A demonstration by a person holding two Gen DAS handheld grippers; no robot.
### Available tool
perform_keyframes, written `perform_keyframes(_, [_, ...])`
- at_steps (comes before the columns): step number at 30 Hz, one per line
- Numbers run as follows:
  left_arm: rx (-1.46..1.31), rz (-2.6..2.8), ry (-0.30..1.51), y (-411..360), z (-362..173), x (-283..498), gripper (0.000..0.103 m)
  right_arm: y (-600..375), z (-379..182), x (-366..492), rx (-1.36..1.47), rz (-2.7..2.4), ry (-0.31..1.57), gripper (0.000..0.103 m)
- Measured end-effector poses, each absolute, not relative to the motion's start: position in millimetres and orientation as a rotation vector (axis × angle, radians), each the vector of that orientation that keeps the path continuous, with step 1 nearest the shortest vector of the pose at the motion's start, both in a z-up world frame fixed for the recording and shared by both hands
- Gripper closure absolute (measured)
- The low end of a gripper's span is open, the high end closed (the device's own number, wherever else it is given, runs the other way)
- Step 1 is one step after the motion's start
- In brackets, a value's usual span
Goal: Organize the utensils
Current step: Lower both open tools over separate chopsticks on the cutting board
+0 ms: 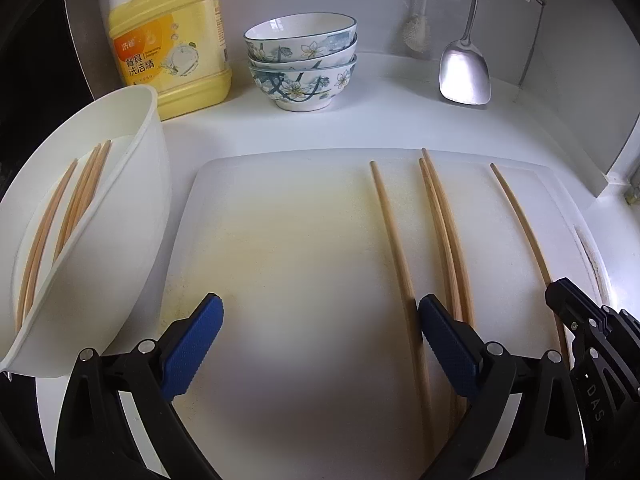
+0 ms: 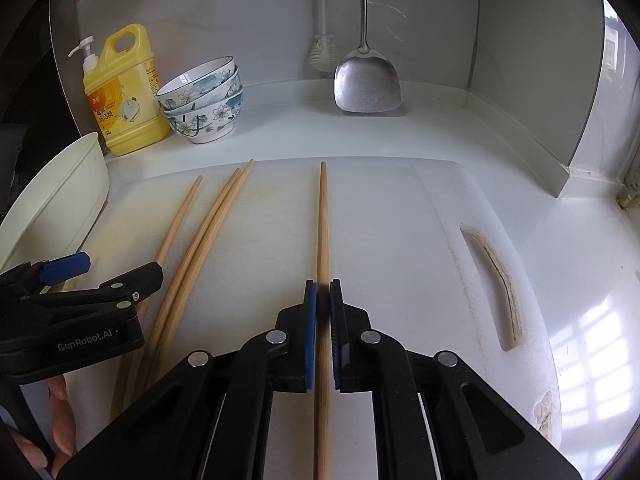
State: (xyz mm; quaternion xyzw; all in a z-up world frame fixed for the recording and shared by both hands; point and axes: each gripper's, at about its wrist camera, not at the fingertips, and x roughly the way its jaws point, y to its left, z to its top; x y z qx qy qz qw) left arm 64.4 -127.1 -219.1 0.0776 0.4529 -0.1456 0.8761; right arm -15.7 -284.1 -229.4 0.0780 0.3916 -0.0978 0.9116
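A white kitchen surface [image 2: 400, 136] is seen in a corner with grey walls, and a white cutting board [image 1: 280, 260] is laid on it. At the far left a white plastic basket [image 1: 132, 216] is placed just beside the board, tilted, and several wooden chopsticks [image 1: 80, 200] are lying inside it. Behind it, by the wall, a yellow detergent bottle [image 1: 176, 40] with a pump is standing, and just to its right three flowered bowls [image 1: 302, 64] are stacked. Further right a white brush [image 1: 418, 28] and a steel spatula [image 1: 464, 68] are leaned against the wall.

The left tongs [image 1: 320, 322] are held low over the near part of the board with the blue pads spread wide, and nothing is between them. The right pad is just beside a single chopstick [image 1: 394, 240], but whether it is touched cannot be told. To the right of it a pair of chopsticks [image 1: 444, 232] is lying close together, the two touching along most of their length. All of these are pointed away toward the wall.

Furthest right on the board, well apart from the pair, one more chopstick [image 2: 323, 232] is lying straight. The right tongs [image 2: 323, 292] are placed around its near half, the pads almost pressed together on both sides of it, so the chopstick is pinched between them. To the right of it, the handle slot [image 2: 492, 284] of the board is seen, with brown stains along its edge.
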Motion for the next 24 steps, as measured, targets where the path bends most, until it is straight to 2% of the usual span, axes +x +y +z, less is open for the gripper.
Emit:
perform_keyframes(22, [0.117, -0.256, 0.946, -104, -217, 60, 0.007, -285, -228, -17, 0.171, -0.195, 0.808, 0.096])
perform_keyframes(23, [0.110, -0.258, 0.945, -103, -216, 60, 0.007, -286, -228, -16, 0.175, -0.191, 0.808, 0.095])
perform_keyframes(24, [0.100, -0.262, 0.945, -103, -216, 59, 0.007, -286, -228, -16, 0.177, -0.189, 0.807, 0.088])
